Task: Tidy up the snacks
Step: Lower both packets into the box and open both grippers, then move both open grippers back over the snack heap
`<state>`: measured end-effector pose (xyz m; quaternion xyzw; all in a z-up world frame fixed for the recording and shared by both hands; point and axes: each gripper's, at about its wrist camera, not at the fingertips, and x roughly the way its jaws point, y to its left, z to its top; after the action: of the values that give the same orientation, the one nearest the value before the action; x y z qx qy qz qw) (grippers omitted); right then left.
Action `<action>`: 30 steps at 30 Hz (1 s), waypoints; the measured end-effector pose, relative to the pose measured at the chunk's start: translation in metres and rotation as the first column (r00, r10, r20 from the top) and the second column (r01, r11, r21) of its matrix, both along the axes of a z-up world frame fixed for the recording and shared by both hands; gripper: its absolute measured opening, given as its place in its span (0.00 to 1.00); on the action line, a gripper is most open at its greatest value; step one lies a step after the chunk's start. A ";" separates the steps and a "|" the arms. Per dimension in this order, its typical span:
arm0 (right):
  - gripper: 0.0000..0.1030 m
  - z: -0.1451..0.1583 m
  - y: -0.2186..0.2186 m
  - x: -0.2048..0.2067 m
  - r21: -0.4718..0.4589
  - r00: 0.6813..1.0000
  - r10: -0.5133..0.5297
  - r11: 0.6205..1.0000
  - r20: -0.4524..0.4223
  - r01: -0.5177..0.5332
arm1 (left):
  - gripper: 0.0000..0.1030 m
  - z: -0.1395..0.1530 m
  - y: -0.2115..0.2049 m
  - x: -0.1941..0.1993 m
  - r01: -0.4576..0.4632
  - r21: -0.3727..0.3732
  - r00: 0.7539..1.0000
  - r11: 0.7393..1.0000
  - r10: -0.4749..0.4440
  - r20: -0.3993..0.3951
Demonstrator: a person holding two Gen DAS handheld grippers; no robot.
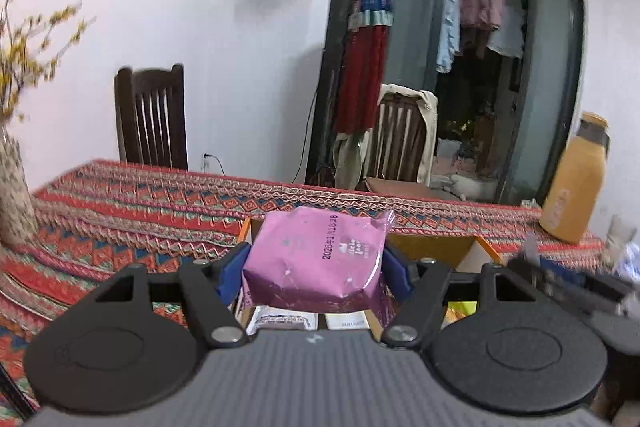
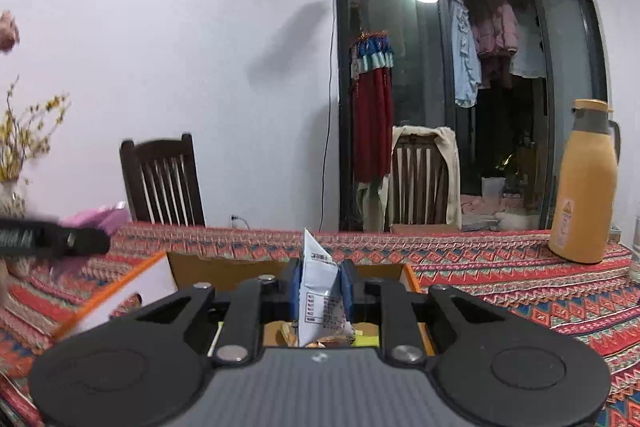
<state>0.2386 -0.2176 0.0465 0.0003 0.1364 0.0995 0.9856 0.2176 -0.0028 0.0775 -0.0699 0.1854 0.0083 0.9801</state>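
My left gripper is clamped on a pink snack packet, held above the orange-edged cardboard box on the patterned tablecloth. My right gripper pinches a white sachet edge-up over that box. An orange flask stands far right.
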 end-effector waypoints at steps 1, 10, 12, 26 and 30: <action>0.19 -0.005 0.001 0.005 -0.009 1.000 0.010 1.000 -0.020 -0.010 | 0.68 -0.006 0.000 0.006 -0.004 0.005 1.000 1.000 0.004 -0.007; 0.22 -0.024 0.000 0.017 -0.005 0.995 0.015 1.000 -0.098 -0.015 | 0.70 -0.028 0.005 0.023 0.019 0.003 0.995 1.000 -0.019 -0.097; 0.30 -0.025 -0.002 0.014 0.003 0.995 0.011 1.000 -0.102 -0.011 | 0.75 -0.029 0.006 0.020 0.009 -0.001 0.996 1.000 -0.009 -0.090; 1.00 -0.022 -0.011 -0.003 0.066 0.997 -0.036 0.997 -0.071 0.041 | 1.00 -0.026 0.012 0.009 -0.048 -0.038 0.998 0.998 0.046 -0.047; 1.00 -0.025 -0.012 -0.001 0.061 0.996 -0.047 0.997 -0.079 0.052 | 1.00 -0.027 0.011 0.009 -0.050 -0.040 0.997 0.998 0.047 -0.056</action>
<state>0.2377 -0.2297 0.0220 0.0383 0.1712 0.0794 0.9813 0.2266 0.0079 0.0504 -0.0944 0.2107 0.0302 0.9725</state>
